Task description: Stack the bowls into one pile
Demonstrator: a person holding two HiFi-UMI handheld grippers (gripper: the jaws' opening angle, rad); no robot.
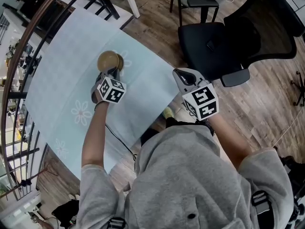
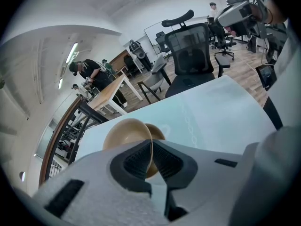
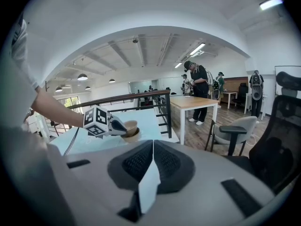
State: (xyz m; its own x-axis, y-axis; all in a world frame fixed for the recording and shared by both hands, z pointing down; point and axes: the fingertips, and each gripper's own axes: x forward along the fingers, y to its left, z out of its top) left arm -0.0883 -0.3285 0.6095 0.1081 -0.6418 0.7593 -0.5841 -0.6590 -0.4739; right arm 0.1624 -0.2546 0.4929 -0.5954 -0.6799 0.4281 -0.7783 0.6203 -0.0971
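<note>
Two tan bowls sit together on the pale blue tablecloth (image 1: 71, 80). My left gripper (image 1: 113, 71) is shut on the rim of the nearer bowl (image 2: 124, 133), which is tilted. The second bowl (image 2: 159, 132) lies just behind it, partly hidden. In the right gripper view the held bowl (image 3: 130, 125) leans in or just over the other bowl (image 3: 133, 136); I cannot tell whether they touch. My right gripper (image 1: 177, 73) hangs off the table's right edge, shut with nothing between its pads (image 3: 153, 145).
A black office chair (image 1: 238, 37) stands right of the table, close to my right gripper. A curved wooden railing (image 1: 28, 46) runs along the table's far left side. Two people stand at a wooden table (image 3: 197, 101) further off.
</note>
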